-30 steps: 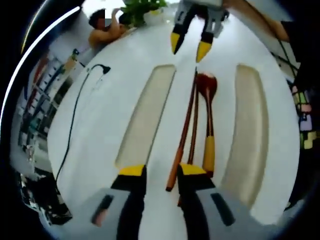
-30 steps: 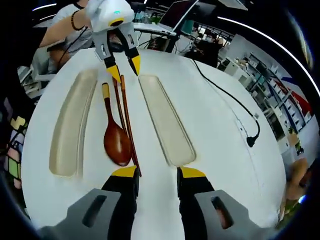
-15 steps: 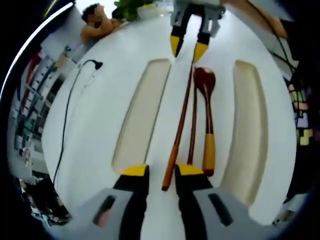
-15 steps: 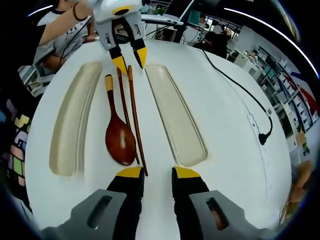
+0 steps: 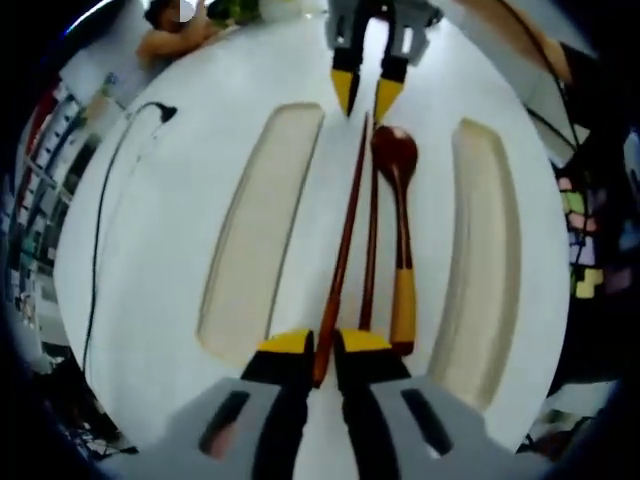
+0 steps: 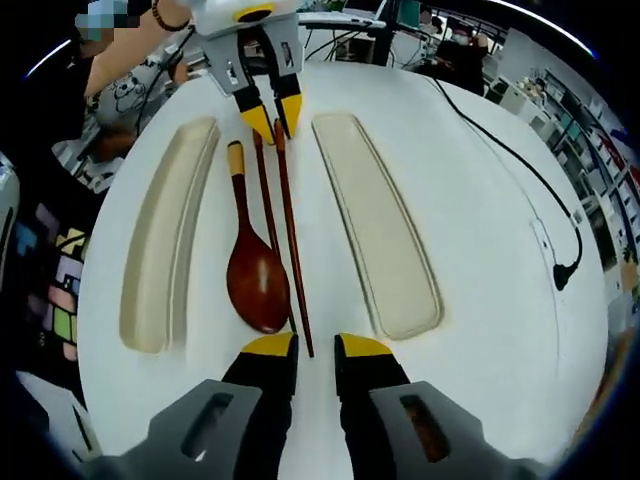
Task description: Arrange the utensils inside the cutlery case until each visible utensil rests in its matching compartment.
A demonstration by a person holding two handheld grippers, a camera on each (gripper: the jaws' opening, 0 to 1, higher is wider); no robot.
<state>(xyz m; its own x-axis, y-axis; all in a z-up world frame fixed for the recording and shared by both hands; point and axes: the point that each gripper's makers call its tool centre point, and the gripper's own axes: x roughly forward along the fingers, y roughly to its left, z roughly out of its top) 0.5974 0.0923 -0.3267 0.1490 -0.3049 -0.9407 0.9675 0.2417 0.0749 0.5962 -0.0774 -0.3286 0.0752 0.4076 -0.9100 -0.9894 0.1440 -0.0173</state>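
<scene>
While both of our tools close in from opposite ends, we find the utensils still lying bare on the round white desk (image 5: 180, 230), between two long beige tray halves of the cutlery case. Going left to right in the left gripper view: the left beige tray (image 5: 258, 228), the pair of slim reddish-brown wooden chopsticks (image 5: 350, 235), the dark red wooden spoon with a yellow handle end (image 5: 398, 230), then the right beige tray (image 5: 478, 250). Our left gripper (image 5: 325, 342) has its fingers drawn narrow around the near end of one chopstick; we cannot tell whether they actually pinch it. Our right gripper (image 6: 317, 346) has its fingers slightly apart, holding nothing, with the chopstick tips just ahead. We judge the sticks light, stiff and slick, likely to roll, so gripping near an end suits. We read no writing anywhere.
</scene>
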